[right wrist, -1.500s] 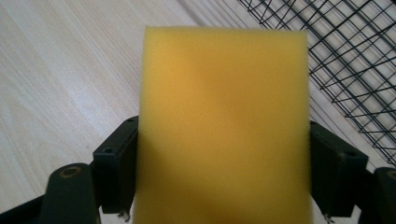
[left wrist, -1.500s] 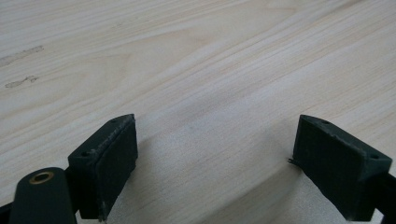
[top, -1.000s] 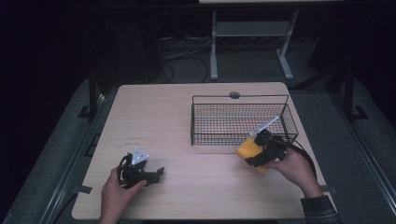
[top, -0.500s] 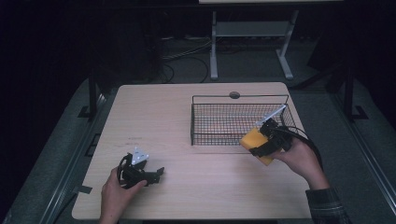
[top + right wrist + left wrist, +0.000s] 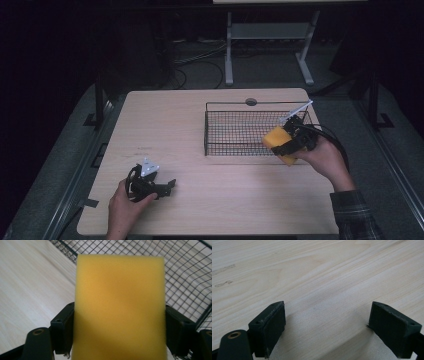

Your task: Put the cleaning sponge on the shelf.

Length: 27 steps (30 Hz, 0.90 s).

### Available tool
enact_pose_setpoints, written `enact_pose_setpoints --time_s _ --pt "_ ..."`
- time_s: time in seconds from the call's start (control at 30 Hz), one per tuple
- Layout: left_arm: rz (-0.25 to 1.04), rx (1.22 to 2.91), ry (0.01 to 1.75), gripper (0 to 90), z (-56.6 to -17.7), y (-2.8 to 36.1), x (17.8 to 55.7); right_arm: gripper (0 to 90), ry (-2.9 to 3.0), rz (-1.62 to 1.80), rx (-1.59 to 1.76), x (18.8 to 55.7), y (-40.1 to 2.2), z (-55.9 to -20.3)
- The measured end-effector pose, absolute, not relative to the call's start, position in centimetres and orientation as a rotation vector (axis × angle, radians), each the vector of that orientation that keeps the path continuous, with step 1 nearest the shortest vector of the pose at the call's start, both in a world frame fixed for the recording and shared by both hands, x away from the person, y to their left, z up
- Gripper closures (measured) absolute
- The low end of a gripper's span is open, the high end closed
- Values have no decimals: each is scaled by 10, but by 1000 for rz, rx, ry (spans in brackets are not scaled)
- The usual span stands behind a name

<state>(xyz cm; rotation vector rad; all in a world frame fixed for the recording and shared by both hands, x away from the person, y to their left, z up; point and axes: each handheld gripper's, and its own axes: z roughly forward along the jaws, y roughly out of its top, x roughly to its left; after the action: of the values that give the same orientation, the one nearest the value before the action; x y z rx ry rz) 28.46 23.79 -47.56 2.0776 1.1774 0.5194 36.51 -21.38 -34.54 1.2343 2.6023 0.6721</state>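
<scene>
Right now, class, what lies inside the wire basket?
The wire basket shows only bare mesh with table showing through. The yellow sponge, held in the right gripper, covers its near right corner, so that part stays unseen.

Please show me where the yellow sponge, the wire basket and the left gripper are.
yellow sponge [image 5: 120, 307]: right gripper view, middle of its face.
wire basket [image 5: 235, 104]: high view, far rim.
left gripper [image 5: 169, 186]: high view, between its tips.

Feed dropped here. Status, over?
Right claw shut on yellow sponge, at wire basket front rim. Left claw open, empty, near table.
</scene>
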Motion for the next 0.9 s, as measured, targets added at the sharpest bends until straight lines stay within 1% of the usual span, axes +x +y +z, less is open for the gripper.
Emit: enact_pose_setpoints --time_s 0.3,0.9 --pt "520 2083 1174 131 -475 238 285 234 2558 667 1287 381 -226 -340" --pt "518 2082 1176 131 -476 238 285 233 2468 654 1407 415 -243 -341"
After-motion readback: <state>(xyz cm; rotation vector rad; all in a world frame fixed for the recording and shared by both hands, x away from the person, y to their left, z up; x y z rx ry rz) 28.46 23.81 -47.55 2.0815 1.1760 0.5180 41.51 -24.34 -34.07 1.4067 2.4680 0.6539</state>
